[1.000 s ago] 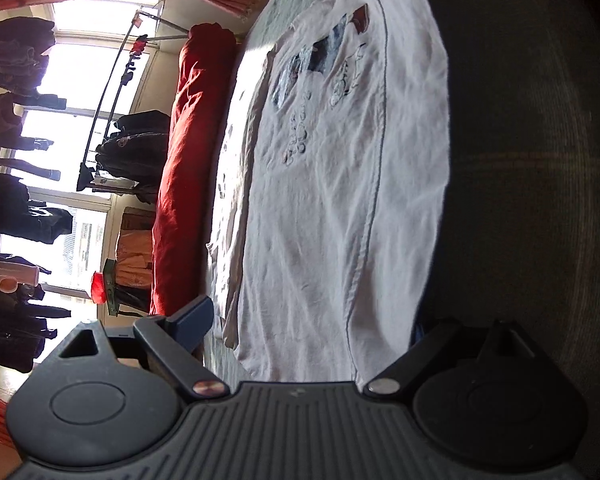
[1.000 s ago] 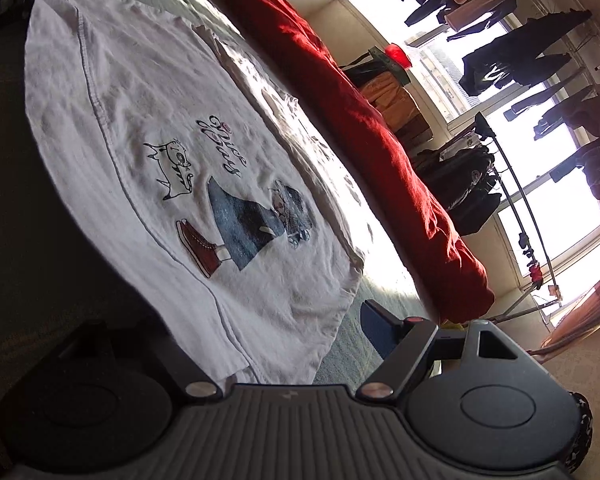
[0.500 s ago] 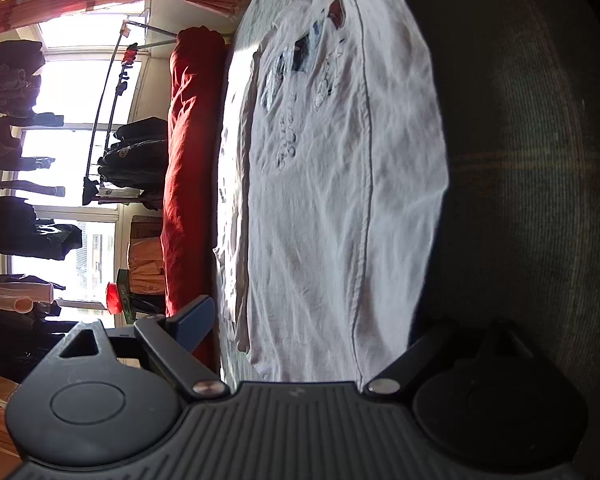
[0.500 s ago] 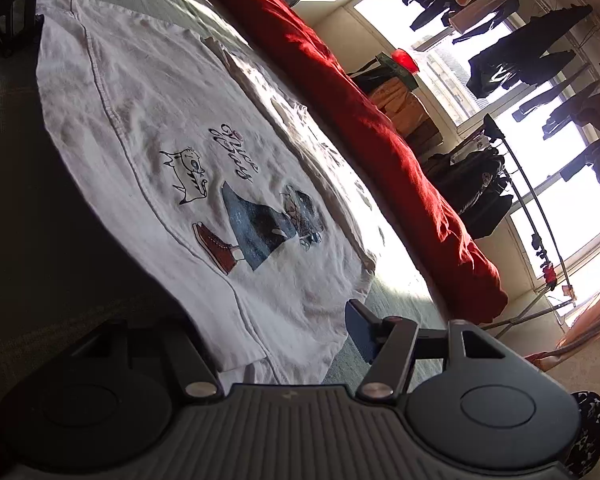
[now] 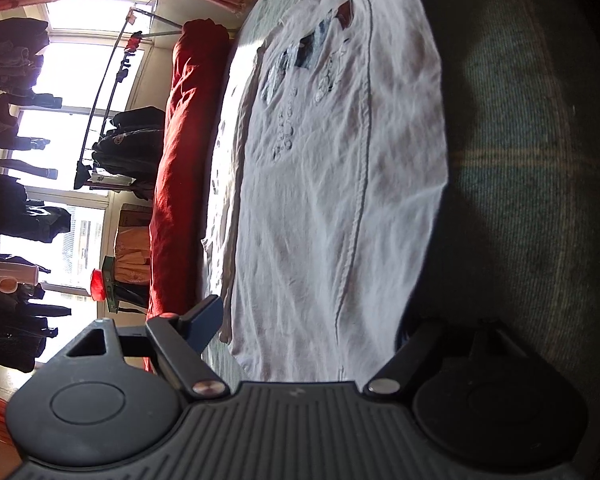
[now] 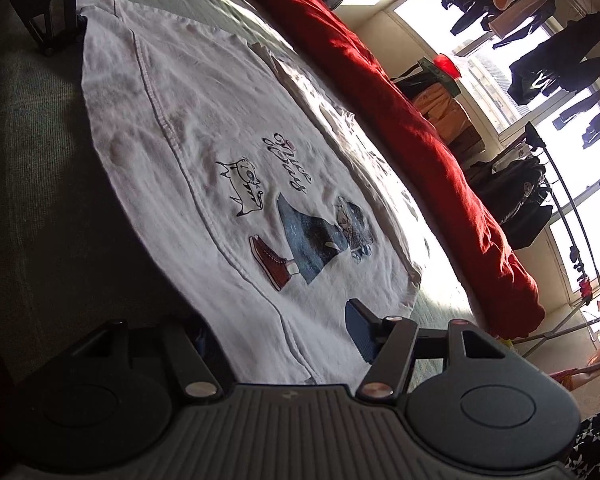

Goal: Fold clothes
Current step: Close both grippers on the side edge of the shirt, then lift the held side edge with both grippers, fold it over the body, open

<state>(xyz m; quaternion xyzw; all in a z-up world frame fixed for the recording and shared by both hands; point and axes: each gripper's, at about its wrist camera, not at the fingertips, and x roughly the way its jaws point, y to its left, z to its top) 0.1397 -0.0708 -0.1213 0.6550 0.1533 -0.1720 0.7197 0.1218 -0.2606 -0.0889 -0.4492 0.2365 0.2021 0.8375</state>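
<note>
Now | left gripper [image 5: 306, 326] spread wide at white shirt [image 5: 324, 200] hem | right gripper [image 6: 276, 332] likewise agape, possibly touching cloth

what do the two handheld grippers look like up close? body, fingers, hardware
Both look alike: the left gripper and right gripper have a dark grey ribbed body, a round disc housing on each side, black finger arms on silver pivot screws and triangular cut-out brackets. The lit fingertips carry blue pads. Small red dots sit near the finger joints. No cables, hands or sleeves visible.
</note>
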